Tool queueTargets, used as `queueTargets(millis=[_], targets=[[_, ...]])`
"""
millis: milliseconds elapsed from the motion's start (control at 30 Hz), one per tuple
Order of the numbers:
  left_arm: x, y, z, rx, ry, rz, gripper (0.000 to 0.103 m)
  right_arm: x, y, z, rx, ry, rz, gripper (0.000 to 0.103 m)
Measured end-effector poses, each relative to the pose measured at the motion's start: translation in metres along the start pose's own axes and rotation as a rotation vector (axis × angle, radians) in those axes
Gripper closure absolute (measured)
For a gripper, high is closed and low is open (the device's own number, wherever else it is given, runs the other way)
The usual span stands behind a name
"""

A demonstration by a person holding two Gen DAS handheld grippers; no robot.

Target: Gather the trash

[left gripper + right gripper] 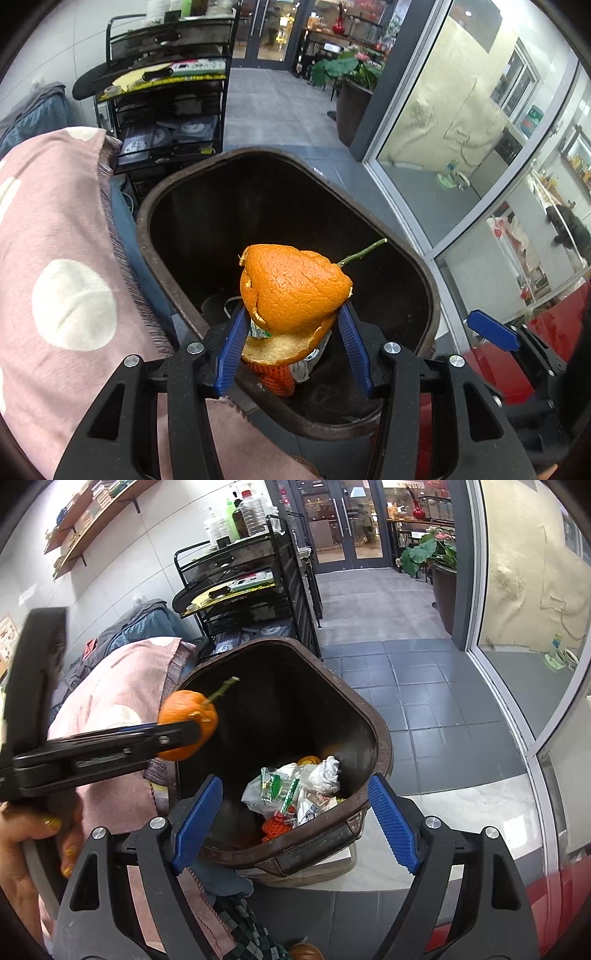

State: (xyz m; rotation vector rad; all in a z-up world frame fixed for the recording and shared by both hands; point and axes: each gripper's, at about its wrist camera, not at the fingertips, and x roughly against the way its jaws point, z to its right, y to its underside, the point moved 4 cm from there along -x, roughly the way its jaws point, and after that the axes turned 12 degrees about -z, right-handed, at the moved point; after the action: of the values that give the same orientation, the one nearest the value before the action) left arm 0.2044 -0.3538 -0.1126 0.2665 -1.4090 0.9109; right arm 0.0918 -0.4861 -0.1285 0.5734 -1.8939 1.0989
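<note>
An orange peel (pixel 295 291) with a green stem is pinched between the blue pads of my left gripper (pixel 291 314), which is shut on it above the mouth of a dark brown bin (pixel 147 206). In the right wrist view the same peel (pixel 188 720) hangs over the bin's left rim, with the left gripper (pixel 184 734) reaching in from the left. My right gripper (pixel 295 786) stands open over the bin's near rim (pixel 384 746) with nothing between its fingers. Wrappers and crumpled paper (pixel 295 790) lie at the bottom of the bin.
A pink cloth with white spots (pixel 55 258) drapes beside the bin on the left. A black wire cart (pixel 240 590) stands behind it. Glass panels (pixel 461 147) run along the right, with grey floor tiles (pixel 406 672) and a potted plant (pixel 351 107) beyond. A person's hand (pixel 22 834) grips the left tool.
</note>
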Motion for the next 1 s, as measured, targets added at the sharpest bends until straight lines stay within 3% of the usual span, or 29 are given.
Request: queueTargets(millis=[67,167,300,600,867,900,933,1000], targets=[[-0.003,-0.003,0.001,0.000,-0.007,-0.008,0.046,0.000,0.001,-0.001,0.002,-0.002,0.001,0.022],[0.002,-0.007,0.003,0.003,-0.019,0.022,0.021,-0.001,0.002,-0.004,0.005,-0.002,-0.007,0.022],[0.018,-0.006,0.005,-0.015,-0.043,0.069,0.012,-0.003,0.004,-0.005,0.011,0.002,-0.017,0.022],[0.081,0.022,-0.013,0.053,-0.069,0.248,0.006,-0.002,0.007,-0.019,0.048,0.016,-0.018,0.022],[0.142,0.071,-0.031,0.086,-0.199,0.424,0.006,0.017,0.010,-0.057,0.116,-0.031,0.056,0.022],[0.150,0.078,-0.034,0.098,-0.207,0.444,0.006,0.022,0.011,-0.064,0.130,-0.038,0.071,0.020],[0.158,0.087,-0.039,0.117,-0.216,0.467,0.006,0.025,0.013,-0.071,0.143,-0.042,0.085,0.012],[0.169,0.101,-0.045,0.144,-0.229,0.497,0.006,0.034,0.015,-0.085,0.169,-0.048,0.118,0.009]])
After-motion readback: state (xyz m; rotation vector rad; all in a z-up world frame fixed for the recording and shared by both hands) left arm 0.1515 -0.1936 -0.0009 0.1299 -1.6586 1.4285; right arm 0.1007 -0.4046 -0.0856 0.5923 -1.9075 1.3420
